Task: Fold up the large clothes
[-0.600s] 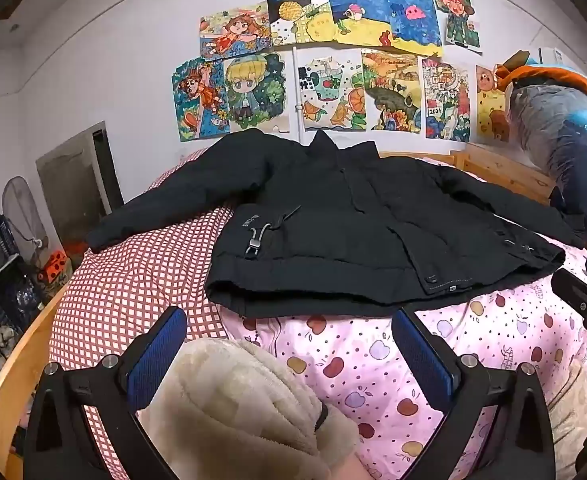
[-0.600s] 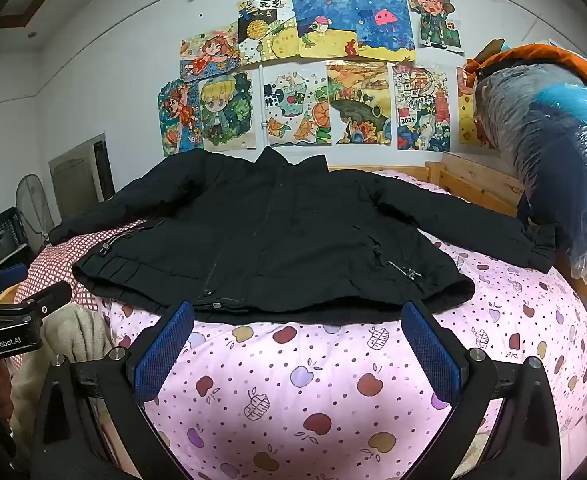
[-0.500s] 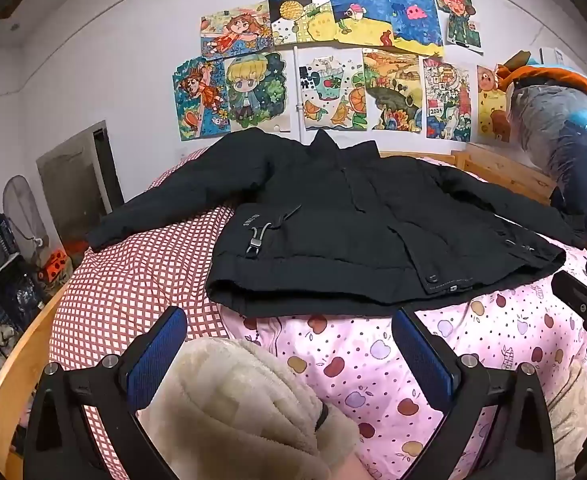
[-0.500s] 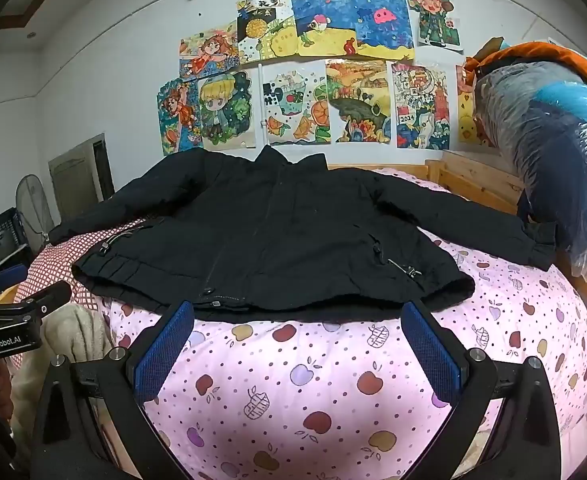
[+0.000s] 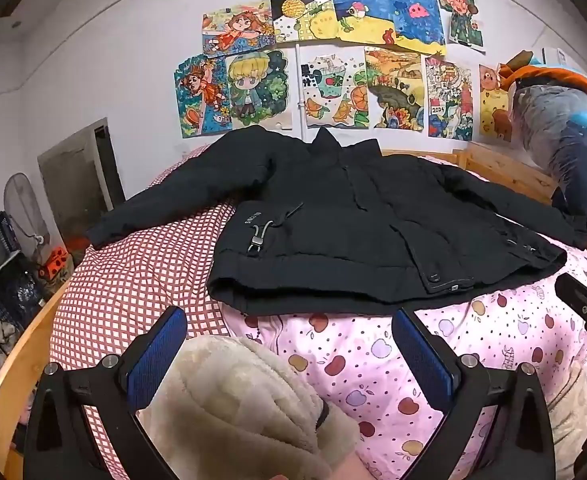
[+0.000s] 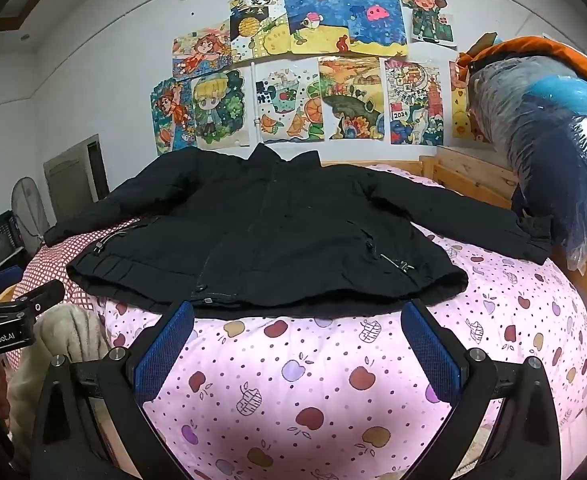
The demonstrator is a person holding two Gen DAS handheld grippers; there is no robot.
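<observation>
jacket (image 6: 277,240) flat on bed (image 6: 333,380), unfolded | looks bulky, soft, prob heavy-ish | grab at hem corners/cuffs | left gripper (image 5: 289,354) & right gripper (image 6: 297,344) both wide apart, holding nothing

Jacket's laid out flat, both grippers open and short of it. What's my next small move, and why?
Probably reach the left gripper forward to the left sleeve. The black jacket lies spread front-up, both sleeves out, nothing folded, and the right gripper also hangs open short of the hem.
</observation>
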